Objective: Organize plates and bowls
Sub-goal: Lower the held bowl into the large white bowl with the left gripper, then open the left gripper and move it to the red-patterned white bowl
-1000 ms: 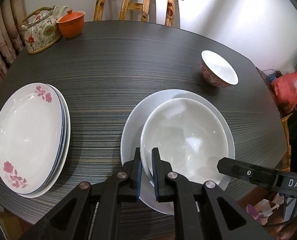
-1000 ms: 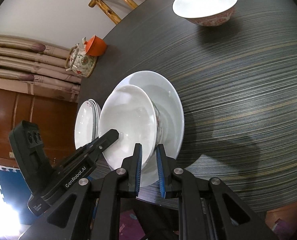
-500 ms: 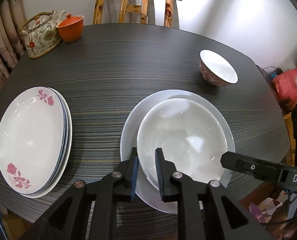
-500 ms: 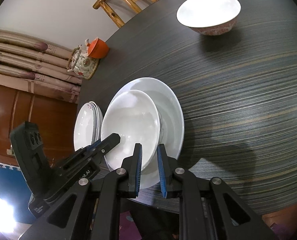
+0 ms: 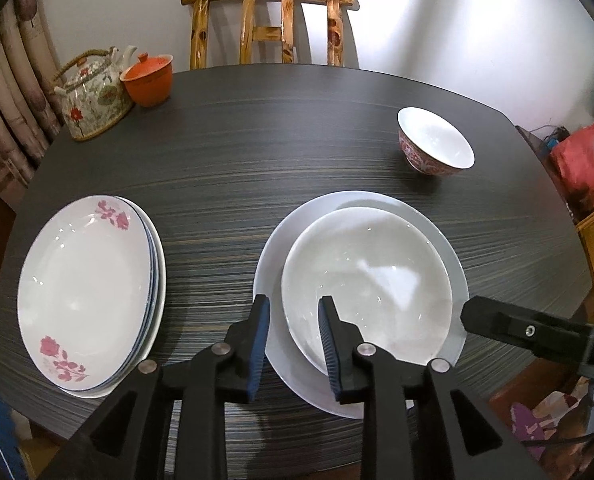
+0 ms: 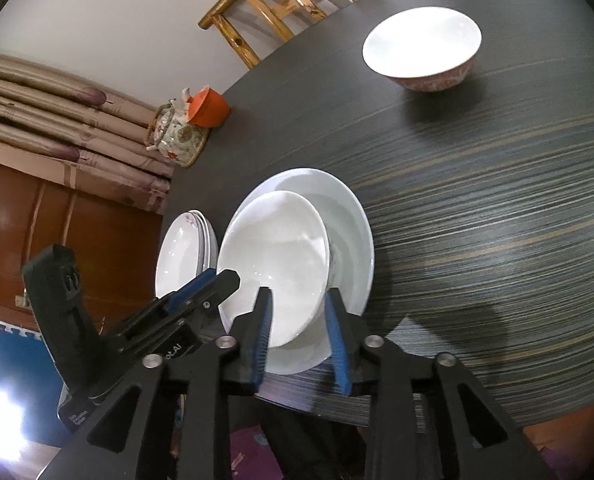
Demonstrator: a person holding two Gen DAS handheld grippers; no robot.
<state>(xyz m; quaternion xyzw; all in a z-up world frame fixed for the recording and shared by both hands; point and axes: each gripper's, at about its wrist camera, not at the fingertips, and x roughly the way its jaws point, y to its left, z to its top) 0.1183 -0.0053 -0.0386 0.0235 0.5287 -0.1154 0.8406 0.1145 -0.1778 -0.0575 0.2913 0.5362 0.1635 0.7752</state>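
There are two bowls: one large white bowl [image 5: 367,280] and one small red-patterned bowl [image 5: 435,142]. One white plate [image 5: 271,264], one stack of flowered plates [image 5: 85,292], one teapot [image 5: 93,96], one orange cup [image 5: 148,80], one chair [image 5: 269,28].

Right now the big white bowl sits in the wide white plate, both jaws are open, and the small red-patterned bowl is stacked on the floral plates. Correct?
Not quite. The small red-patterned bowl stands alone on the table, far from the floral plates, as the left wrist view shows. The big white bowl does sit in the wide white plate, and both jaws are open.
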